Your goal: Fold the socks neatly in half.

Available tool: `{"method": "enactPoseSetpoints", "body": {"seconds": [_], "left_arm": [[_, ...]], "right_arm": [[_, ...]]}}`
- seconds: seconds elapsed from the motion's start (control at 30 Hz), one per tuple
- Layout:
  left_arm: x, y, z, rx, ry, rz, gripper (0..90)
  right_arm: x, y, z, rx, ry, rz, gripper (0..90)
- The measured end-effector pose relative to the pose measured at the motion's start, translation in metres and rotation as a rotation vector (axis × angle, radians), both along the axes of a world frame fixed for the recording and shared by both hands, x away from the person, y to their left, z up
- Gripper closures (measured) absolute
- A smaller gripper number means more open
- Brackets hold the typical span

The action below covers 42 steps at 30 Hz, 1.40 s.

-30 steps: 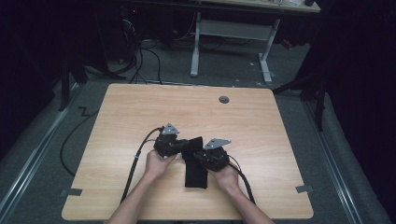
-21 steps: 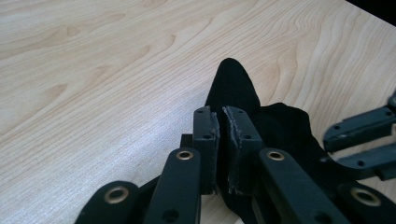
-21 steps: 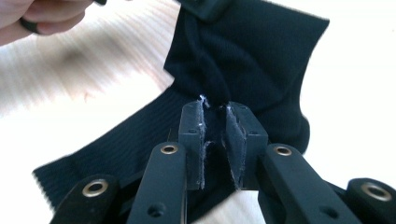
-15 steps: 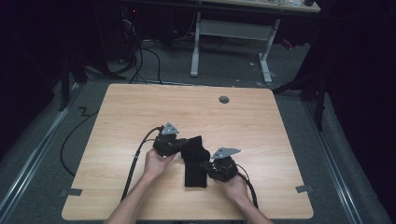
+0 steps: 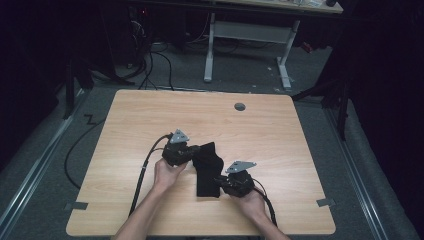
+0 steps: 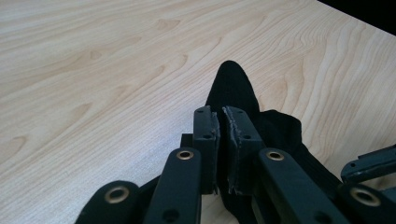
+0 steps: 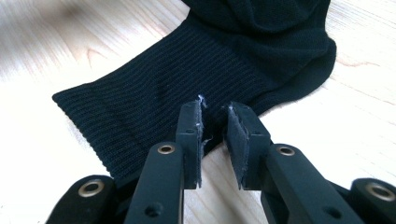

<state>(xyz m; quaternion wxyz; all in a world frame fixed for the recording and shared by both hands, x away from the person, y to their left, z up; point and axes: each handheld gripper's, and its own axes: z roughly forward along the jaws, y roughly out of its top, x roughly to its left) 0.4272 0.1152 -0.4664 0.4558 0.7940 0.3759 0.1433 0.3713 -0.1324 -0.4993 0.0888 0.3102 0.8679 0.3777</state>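
A black ribbed sock (image 5: 206,170) is lying folded on the worktop (image 5: 150,120). The left gripper (image 6: 218,140) is pinching its upper end with closed jaws; the right gripper (image 7: 214,126) is hovering at the cuff edge, jaws slightly parted.

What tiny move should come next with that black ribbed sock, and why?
Probably close the right gripper on the black ribbed sock: its jaws stand slightly apart at the cuff's edge, while the left gripper looks shut on the sock's other end.

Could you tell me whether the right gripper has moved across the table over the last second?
Yes. In the high view the right gripper has drawn back toward the table's near edge, along the black sock and away from the left gripper.
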Motion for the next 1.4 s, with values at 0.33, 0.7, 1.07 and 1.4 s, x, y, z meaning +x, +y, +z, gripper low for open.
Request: {"method": "enactPoseSetpoints", "body": {"seconds": [0.33,0.7,1.07,1.4], "left_arm": [[-0.021,-0.014,0.001,0.120,-0.115,-0.094,83.6],[-0.041,-0.015,-0.004,0.073,-0.092,-0.171,83.4],[-0.060,-0.019,-0.027,0.102,-0.052,-0.232,83.6],[-0.040,-0.011,-0.029,0.123,-0.054,-0.192,83.9]], "right_arm": [[0.005,0.004,-0.001,-0.001,-0.005,-0.023,75.2],[0.005,0.005,-0.001,-0.003,-0.008,-0.028,75.3],[0.006,0.006,-0.001,-0.007,-0.012,-0.034,75.4],[-0.003,0.006,0.007,0.013,-0.038,-0.004,73.7]]}}
